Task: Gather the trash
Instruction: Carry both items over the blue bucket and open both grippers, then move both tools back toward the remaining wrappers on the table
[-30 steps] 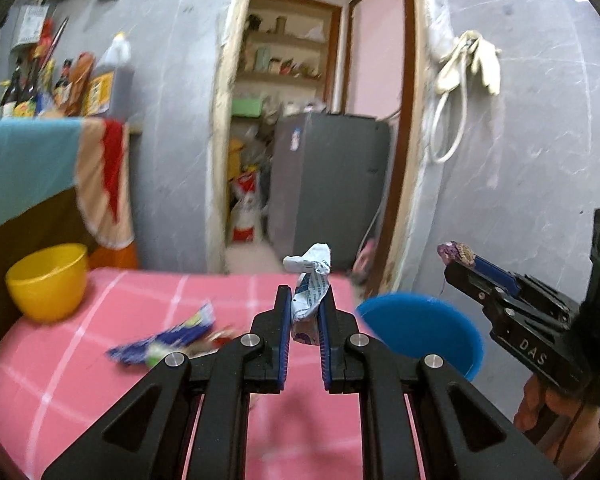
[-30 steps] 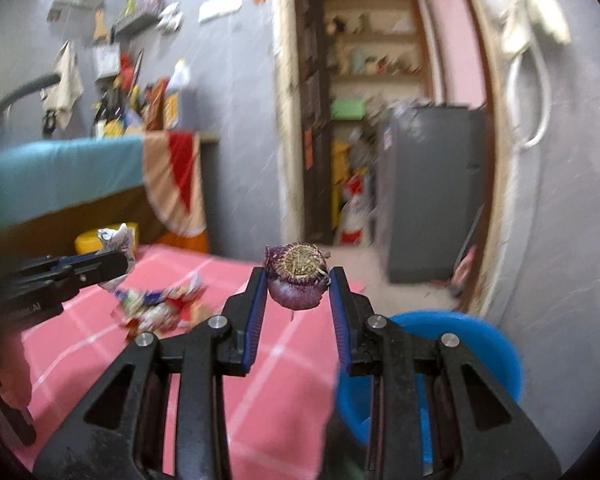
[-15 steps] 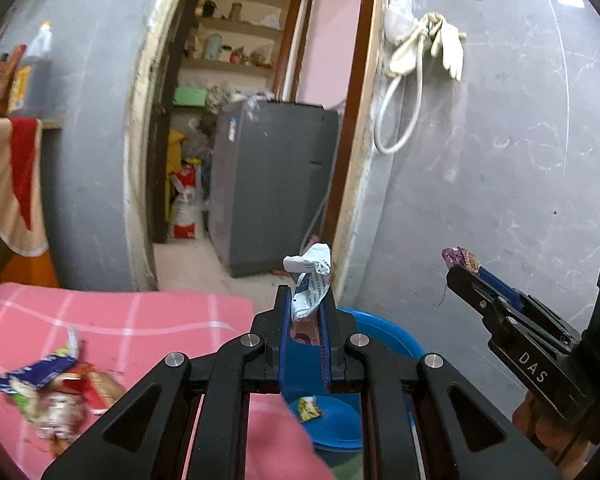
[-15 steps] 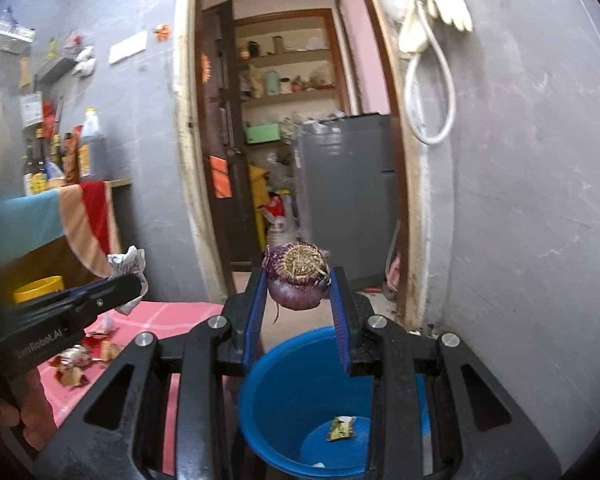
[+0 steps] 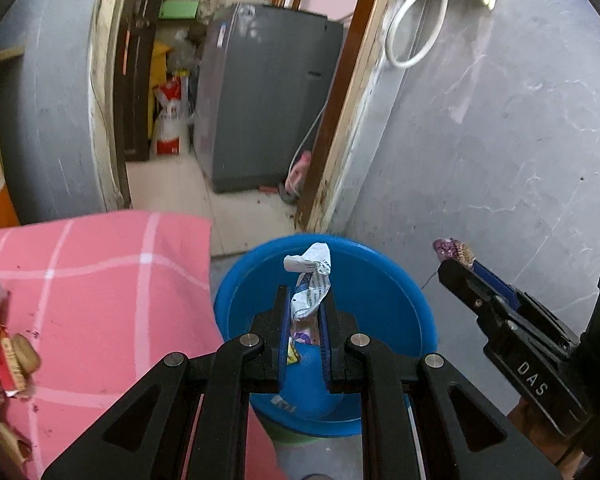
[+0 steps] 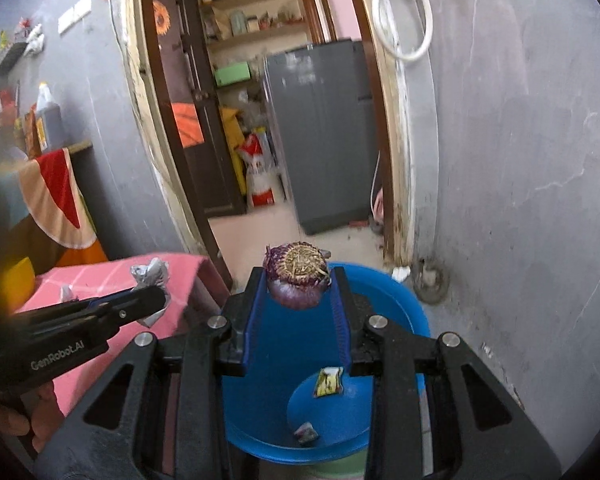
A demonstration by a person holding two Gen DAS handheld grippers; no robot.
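Both views have been swung away from the pink checked table (image 5: 100,280) and over the blue bin (image 5: 380,276) since a second ago, when the bin sat off to the right and the table filled the foreground; the bin is now centred under both tools. The left gripper (image 5: 305,312) is seen nearly closed, its jaws pinched on a crumpled white wrapper (image 5: 310,280) that sticks up above the tips, directly over the bin's opening. The right gripper (image 6: 299,292) has its jaws partly open and pressed on a purple onion piece (image 6: 297,276) — root end facing up — held at the tips above the near rim of the bin (image 6: 404,300). Inside the bin a small yellow packet (image 6: 329,382) and another scrap (image 6: 306,432) are lying on the bottom. More wrappers and food scraps (image 5: 4,352) are left on the table at the far left edge, well apart from the bin. A grey appliance (image 5: 260,96) is visible through the doorway behind — a white hose (image 5: 416,36) hangs on the wall.
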